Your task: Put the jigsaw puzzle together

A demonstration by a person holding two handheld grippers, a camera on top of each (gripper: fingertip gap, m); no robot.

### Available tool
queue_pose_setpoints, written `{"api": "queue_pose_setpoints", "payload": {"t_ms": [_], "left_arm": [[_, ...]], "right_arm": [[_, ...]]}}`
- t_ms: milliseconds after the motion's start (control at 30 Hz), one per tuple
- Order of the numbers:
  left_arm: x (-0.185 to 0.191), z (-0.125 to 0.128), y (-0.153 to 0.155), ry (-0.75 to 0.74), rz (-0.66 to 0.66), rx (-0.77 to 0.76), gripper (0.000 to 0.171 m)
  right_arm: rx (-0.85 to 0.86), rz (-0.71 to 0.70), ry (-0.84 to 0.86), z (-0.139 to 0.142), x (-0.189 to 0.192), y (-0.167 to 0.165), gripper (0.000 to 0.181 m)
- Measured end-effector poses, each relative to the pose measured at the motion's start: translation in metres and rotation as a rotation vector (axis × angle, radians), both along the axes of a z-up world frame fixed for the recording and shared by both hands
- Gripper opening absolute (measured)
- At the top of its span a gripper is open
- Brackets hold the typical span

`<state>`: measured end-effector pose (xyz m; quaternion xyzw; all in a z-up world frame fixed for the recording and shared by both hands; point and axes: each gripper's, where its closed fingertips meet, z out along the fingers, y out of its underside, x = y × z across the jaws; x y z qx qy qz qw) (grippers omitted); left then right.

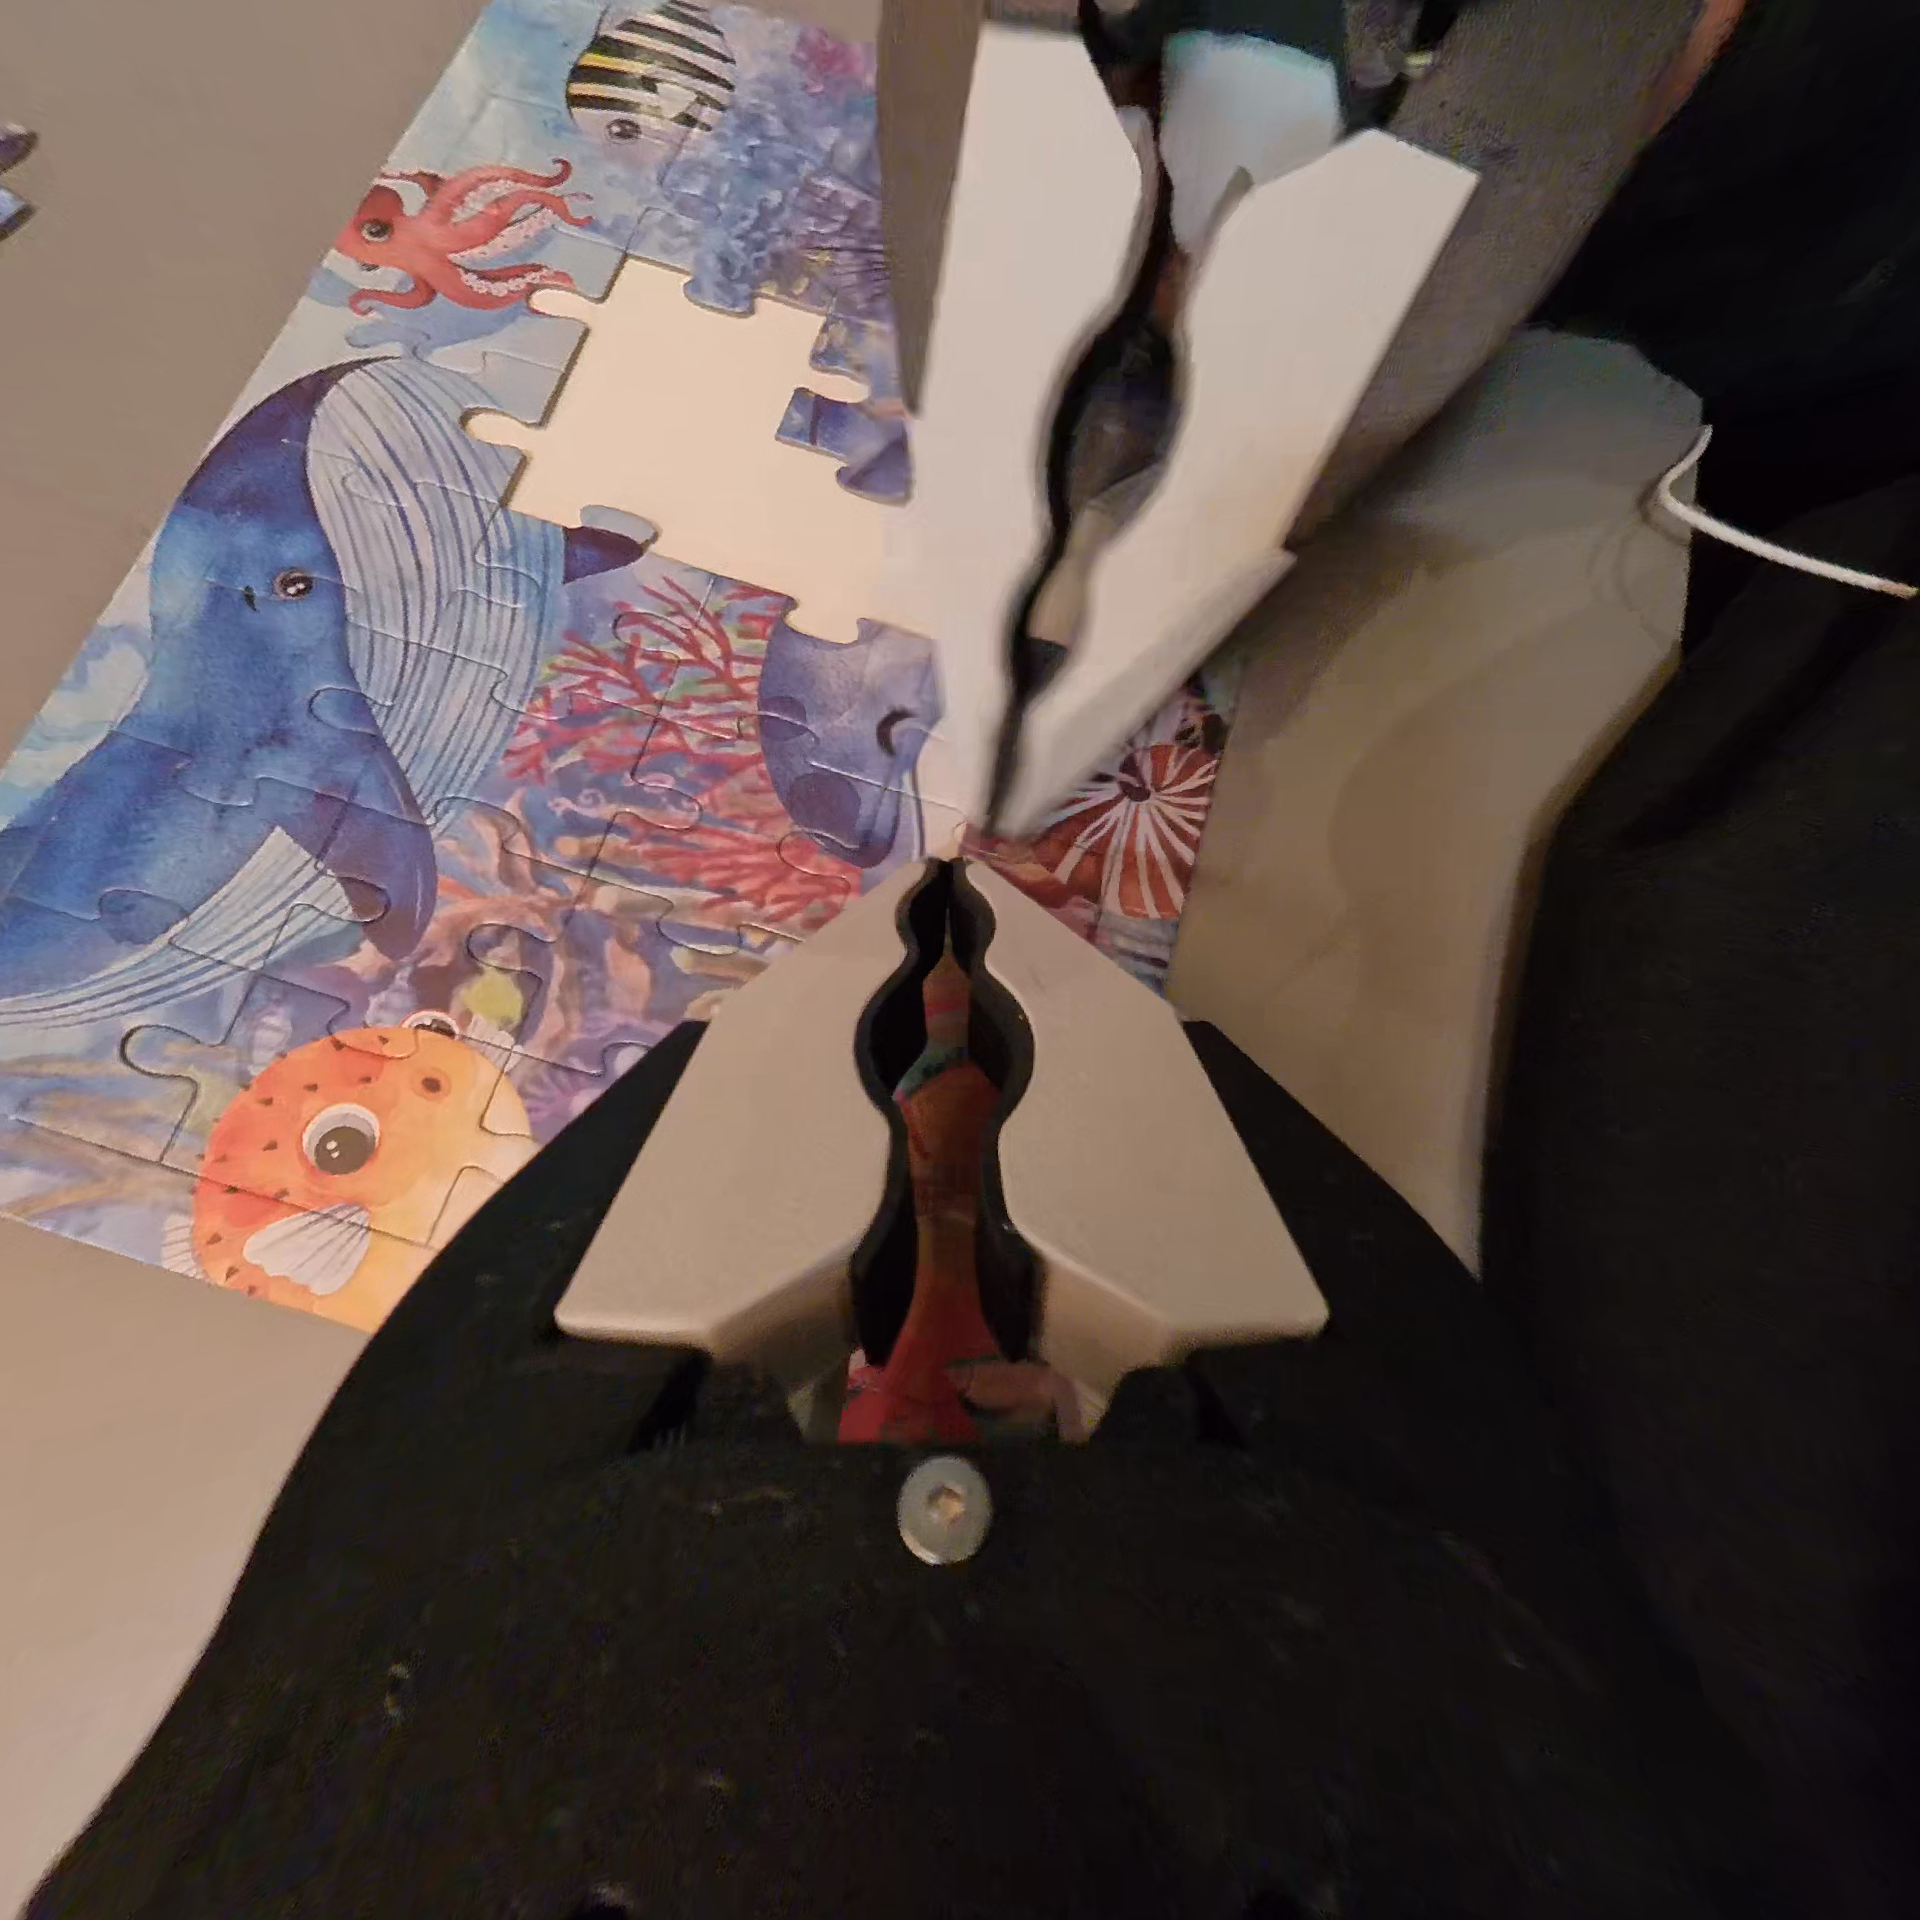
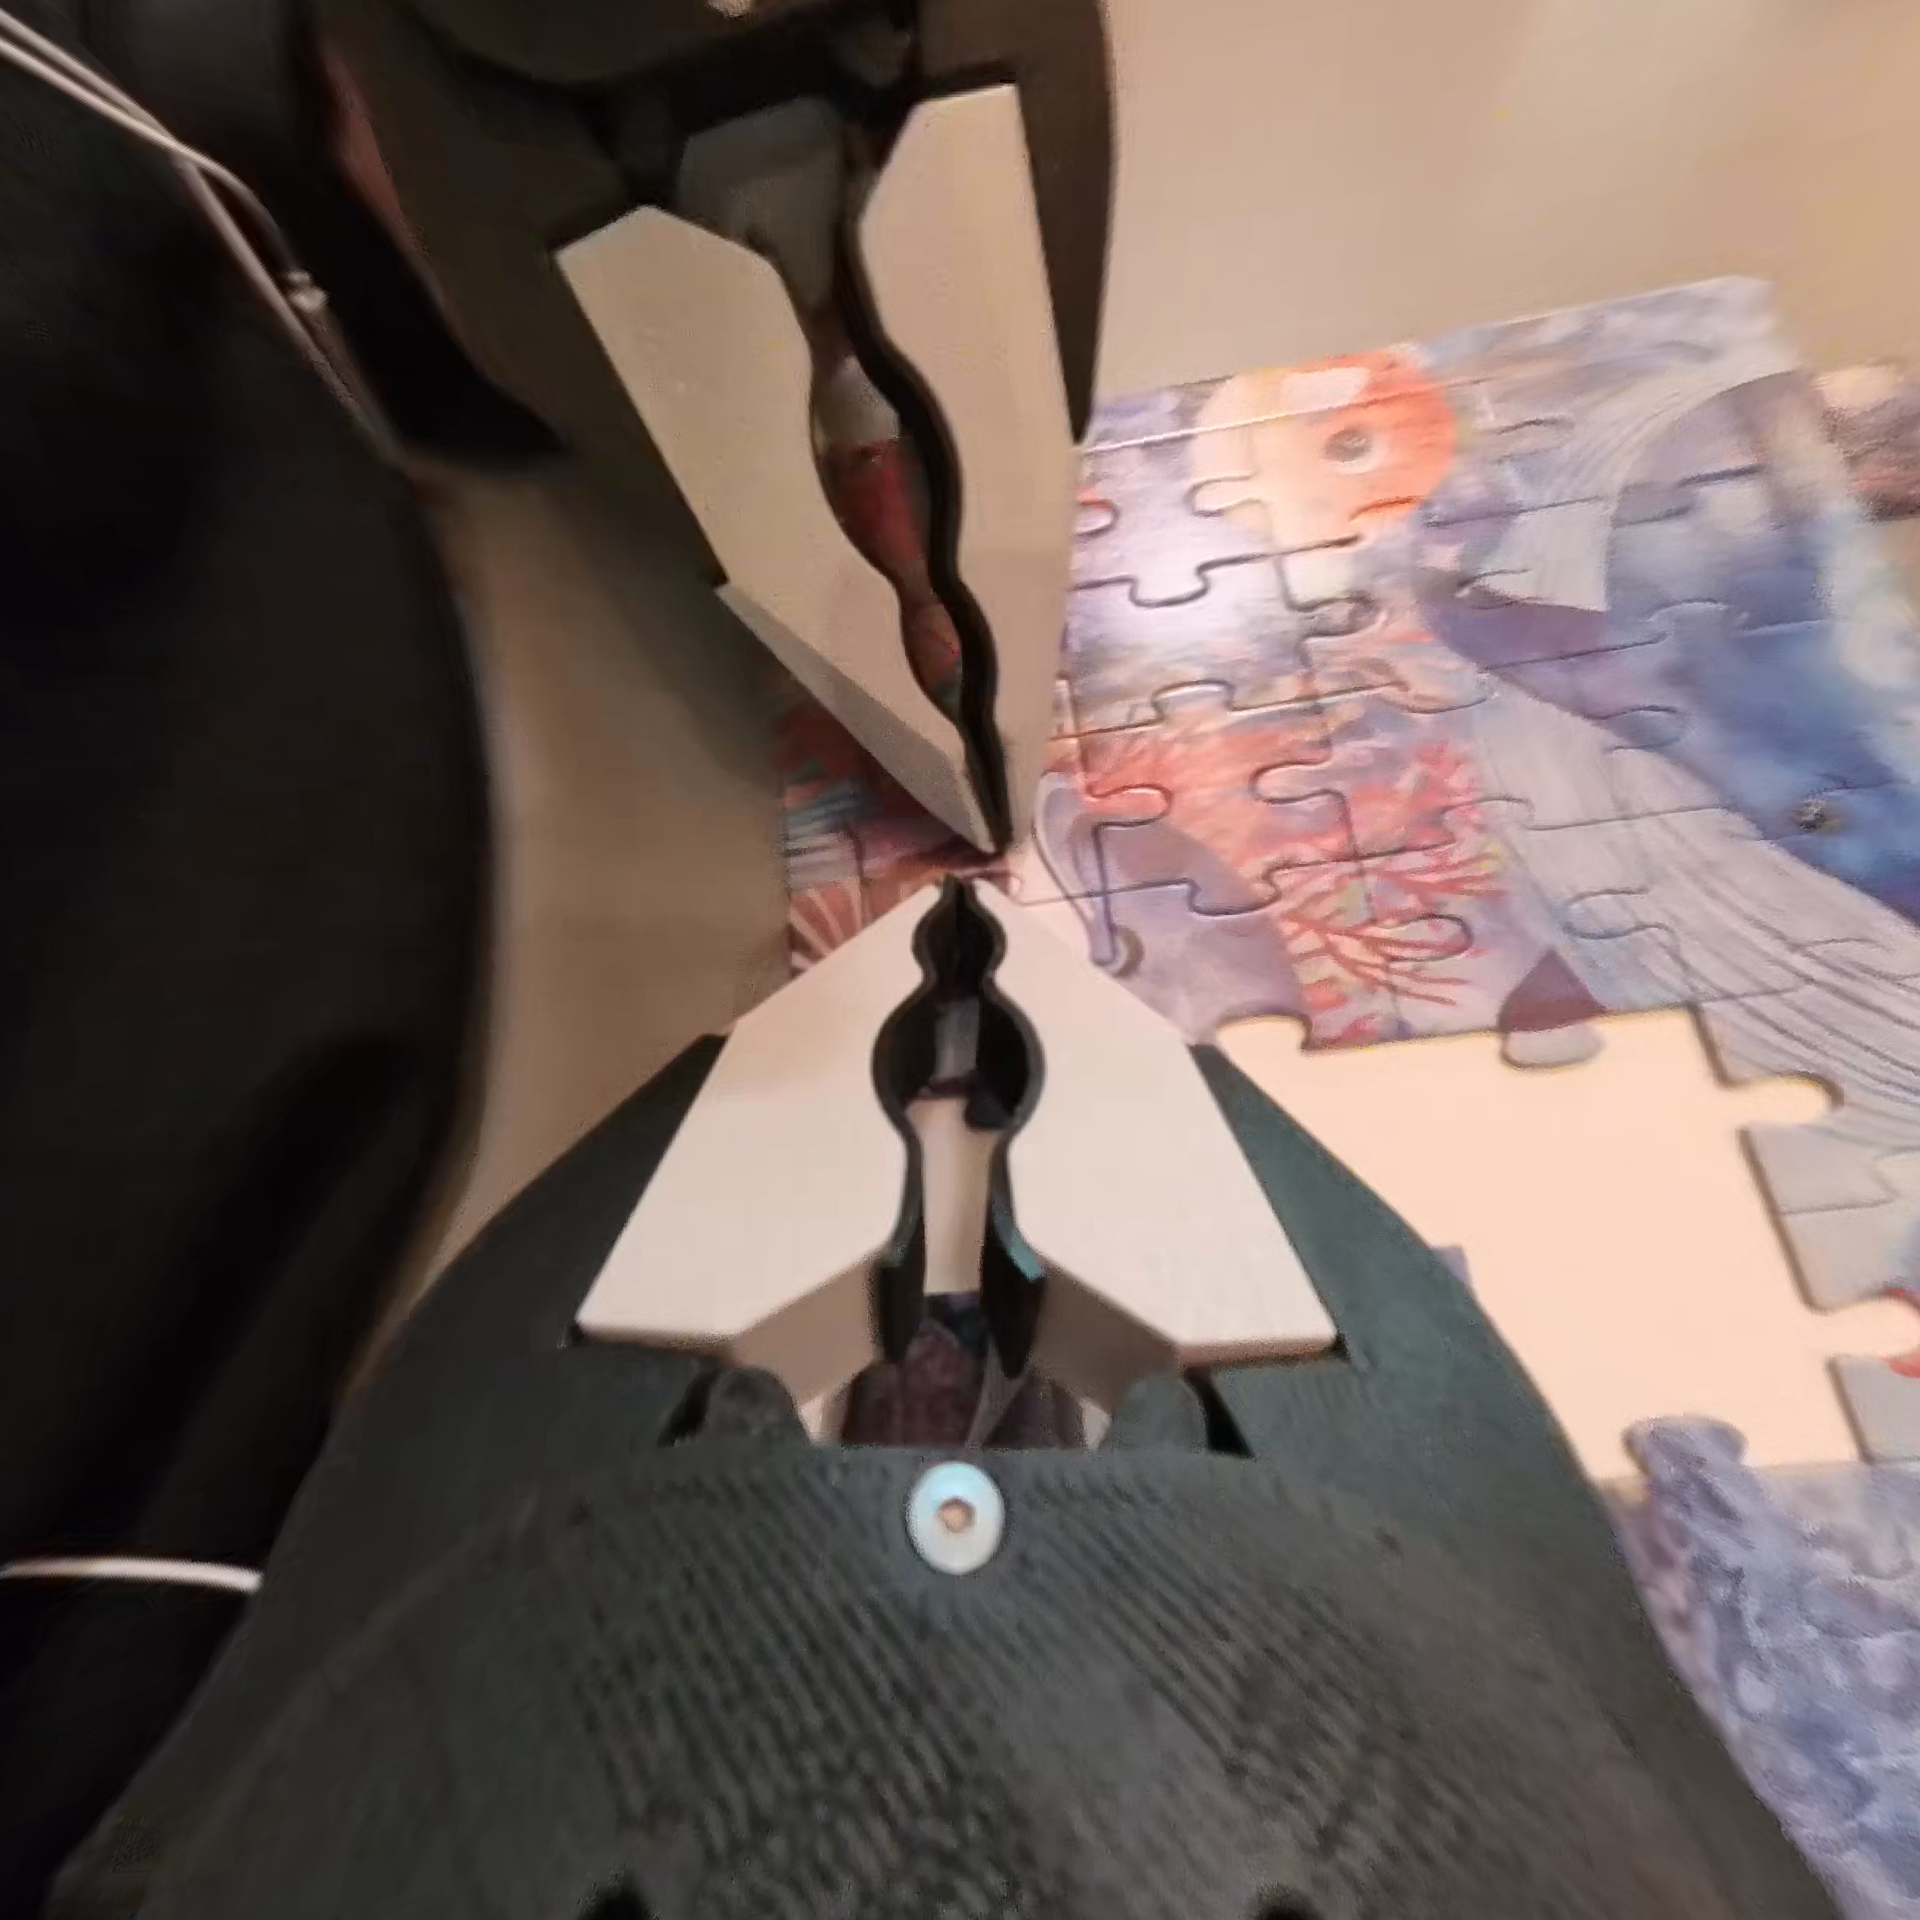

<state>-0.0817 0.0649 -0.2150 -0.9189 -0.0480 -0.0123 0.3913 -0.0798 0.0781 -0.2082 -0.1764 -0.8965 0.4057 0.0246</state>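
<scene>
The jigsaw puzzle [image 1: 343,727] lay flat on the pale table [image 1: 156,208], filling the left wrist view from about 9 to 12 o'clock, with most of its sea picture joined: a blue whale at 9 o'clock, a red octopus and a striped fish toward 11, an orange puffer fish at 7. A gap [image 1: 675,416] in the shape of missing pieces showed the bare table near 11 o'clock, beside the far gripper. The left gripper [image 1: 948,868] pointed up the view from 6 o'clock, its two pale fingers [image 1: 769,1174] brought together at the tips with only a thin wavy slit between them, and nothing visibly held at the tips. The right gripper [image 1: 1003,821] came down from 12 o'clock, its fingers likewise pressed together (the slit ran narrow all the way down), and its tip met the left one's just above the puzzle's right-hand part, by a red-and-white striped shell. In the blurred right wrist view the right gripper [image 2: 954,888] rose from 6 o'clock and the left gripper [image 2: 997,831] descended from 12, tips nearly touching; the jigsaw puzzle [image 2: 1455,727] spread toward 2 and 3 o'clock, with the gap [image 2: 1455,1174] at 4 o'clock.
</scene>
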Motion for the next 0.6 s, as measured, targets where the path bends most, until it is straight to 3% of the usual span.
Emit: {"api": "queue_pose_setpoints", "payload": {"t_ms": [33,100,133,200,233,300,400,500,600], "left_arm": [[0.003,0.0,0.001,-0.008,-0.013,0.002,0.0],[0.011,0.0,0.004,-0.04,-0.051,0.007,0.0],[0.013,0.0,0.006,-0.051,-0.055,0.007,0.0],[0.012,0.0,0.009,-0.04,-0.037,0.007,0.0],[0.007,0.0,0.011,-0.02,-0.007,0.005,0.0],[-0.006,-0.001,0.012,0.037,0.062,-0.004,0.0],[0.0,-0.001,0.013,0.033,0.028,-0.004,0.0],[0.018,0.0,0.015,-0.046,-0.077,0.006,0.0],[0.01,0.004,0.016,0.037,-0.036,0.027,0.0]], "right_arm": [[0.006,-0.029,-0.002,0.0,-0.004,0.002,0.0],[0.103,-0.214,0.136,0.0,-0.037,0.027,0.0],[0.115,-0.205,0.141,0.0,-0.036,0.031,0.0],[0.002,0.003,-0.07,-0.001,0.006,0.014,0.0],[-0.018,-0.007,-0.091,0.0,0.005,0.015,0.0],[0.045,-0.166,0.043,-0.001,-0.025,0.037,0.0],[-0.019,0.044,-0.099,-0.001,0.014,0.021,0.0],[0.085,-0.124,0.127,0.0,-0.022,0.04,0.0],[0.033,-0.07,0.155,0.009,-0.015,0.034,0.0]]}}
